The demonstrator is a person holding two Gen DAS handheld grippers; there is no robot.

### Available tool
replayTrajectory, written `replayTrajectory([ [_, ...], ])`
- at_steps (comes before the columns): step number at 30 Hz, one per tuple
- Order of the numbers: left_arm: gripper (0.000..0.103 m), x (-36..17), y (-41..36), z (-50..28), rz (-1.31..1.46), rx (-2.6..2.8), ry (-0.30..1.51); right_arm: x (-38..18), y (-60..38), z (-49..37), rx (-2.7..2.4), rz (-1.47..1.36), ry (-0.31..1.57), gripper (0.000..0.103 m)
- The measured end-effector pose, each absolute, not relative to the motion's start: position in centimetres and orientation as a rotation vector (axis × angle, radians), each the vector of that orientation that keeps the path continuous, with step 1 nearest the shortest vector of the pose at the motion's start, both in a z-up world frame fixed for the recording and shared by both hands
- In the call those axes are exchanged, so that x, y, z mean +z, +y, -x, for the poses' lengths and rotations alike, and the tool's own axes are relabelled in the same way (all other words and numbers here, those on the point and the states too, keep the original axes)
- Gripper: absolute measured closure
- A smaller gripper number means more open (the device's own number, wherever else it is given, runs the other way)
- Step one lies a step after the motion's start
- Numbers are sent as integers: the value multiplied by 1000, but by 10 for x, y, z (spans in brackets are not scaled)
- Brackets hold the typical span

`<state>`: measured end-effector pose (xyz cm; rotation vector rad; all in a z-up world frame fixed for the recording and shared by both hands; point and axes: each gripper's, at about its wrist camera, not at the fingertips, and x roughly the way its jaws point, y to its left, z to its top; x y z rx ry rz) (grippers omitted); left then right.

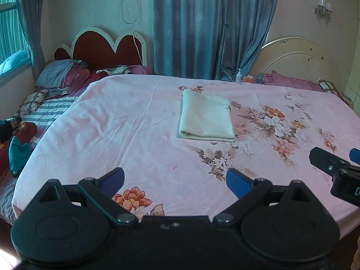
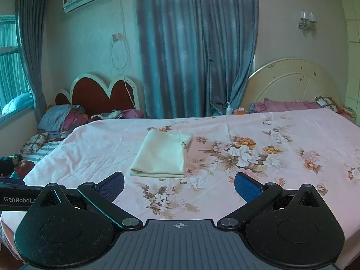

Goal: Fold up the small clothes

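A cream garment [image 1: 205, 115] lies folded into a neat rectangle on the pink floral bedsheet [image 1: 126, 135], its folded edge toward me. It also shows in the right wrist view [image 2: 163, 156]. My left gripper [image 1: 175, 181] is open and empty, held back from the garment over the near part of the bed. My right gripper [image 2: 178, 184] is open and empty, just short of the garment's near edge. The right gripper shows at the right edge of the left wrist view [image 1: 335, 162].
A second bed [image 1: 45, 110] with pillows and loose clothes stands at the left. Blue curtains [image 1: 211, 29] hang behind. A bottle [image 1: 238, 75] and small items sit by the white headboard [image 1: 292, 58]. The bed's near edge drops to the floor.
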<state>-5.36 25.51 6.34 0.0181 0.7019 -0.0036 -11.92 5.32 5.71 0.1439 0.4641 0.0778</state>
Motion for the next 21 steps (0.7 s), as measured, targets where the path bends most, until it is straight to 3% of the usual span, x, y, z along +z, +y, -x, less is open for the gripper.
replayTrajectory([
  [21, 7, 64, 256, 52, -18, -1, 704, 55, 54, 116, 83, -148, 466, 0],
])
